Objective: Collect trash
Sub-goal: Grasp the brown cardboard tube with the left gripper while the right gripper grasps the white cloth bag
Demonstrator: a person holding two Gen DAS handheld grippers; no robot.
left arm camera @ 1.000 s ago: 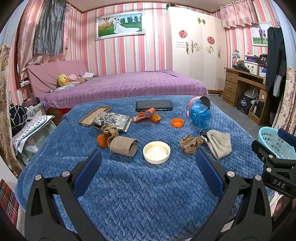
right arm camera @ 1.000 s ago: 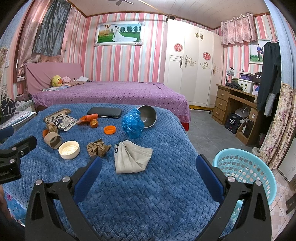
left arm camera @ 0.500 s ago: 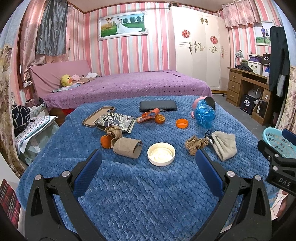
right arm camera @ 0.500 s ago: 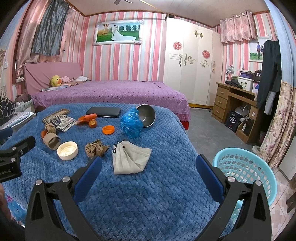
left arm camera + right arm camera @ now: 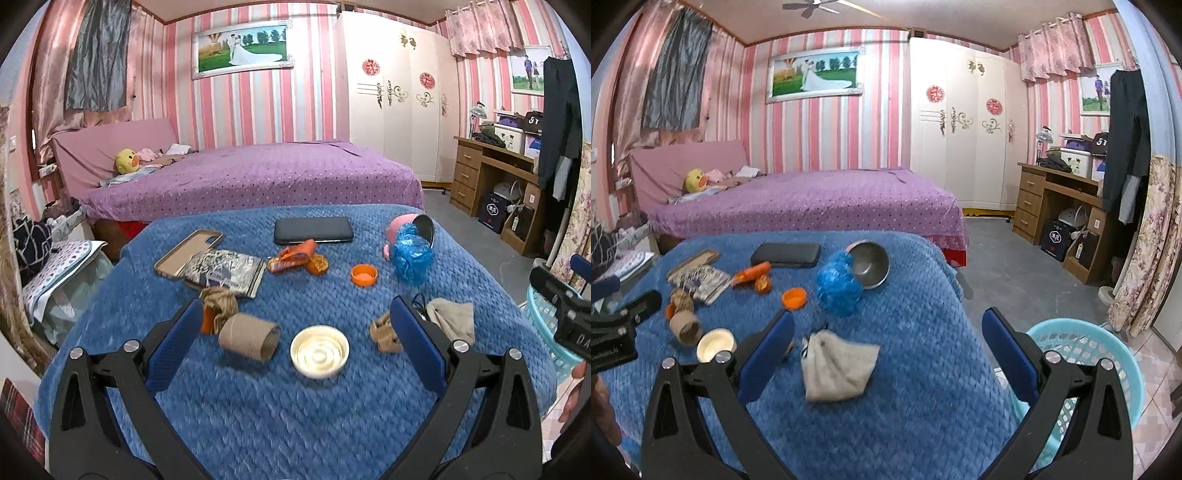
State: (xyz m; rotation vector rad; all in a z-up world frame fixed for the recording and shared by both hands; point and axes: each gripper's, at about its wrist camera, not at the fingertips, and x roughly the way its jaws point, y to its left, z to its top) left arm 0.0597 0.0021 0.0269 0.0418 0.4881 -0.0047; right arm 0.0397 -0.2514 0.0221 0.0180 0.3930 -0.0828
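Left wrist view. The left claw [image 5: 295,336] stands wide open and empty above the blue tabletop [image 5: 295,424]. Between its blue fingers [image 5: 173,347] lie a cardboard tube [image 5: 248,336] at 9 o'clock and a white lid [image 5: 319,350] at centre. A crumpled brown scrap [image 5: 384,332] touches the inner face of the finger at 3 o'clock; a beige pouch [image 5: 452,319] lies just beyond it. At 11 o'clock from the tube sit a brown wad [image 5: 219,304], a foil packet [image 5: 225,271] and a phone case [image 5: 184,251]. At 12 o'clock from the lid are an orange wrapper [image 5: 291,256], an orange cap [image 5: 364,275] and a dark case [image 5: 313,230]. A blue bag [image 5: 412,258] leans against a tipped bowl [image 5: 424,229] at 1 o'clock. The right claw [image 5: 565,306] enters at the 3 o'clock edge, in front of the basket [image 5: 543,325]; its state cannot be told from here.

Right wrist view. The right claw [image 5: 886,336] is likewise spread open, holding nothing. The pouch [image 5: 838,365] lies between its fingers, nearer the one at 9 o'clock. The basket [image 5: 1082,343] stands on the floor beside the tabletop [image 5: 905,424], at 3 o'clock, partly behind the finger on that side. The lid [image 5: 714,343] and tube [image 5: 685,325] lie at 9 o'clock; the cap [image 5: 794,297], bag [image 5: 836,286] and bowl [image 5: 868,264] at 11 to 12 o'clock. The left claw's body [image 5: 617,328] shows at the 9 o'clock edge.
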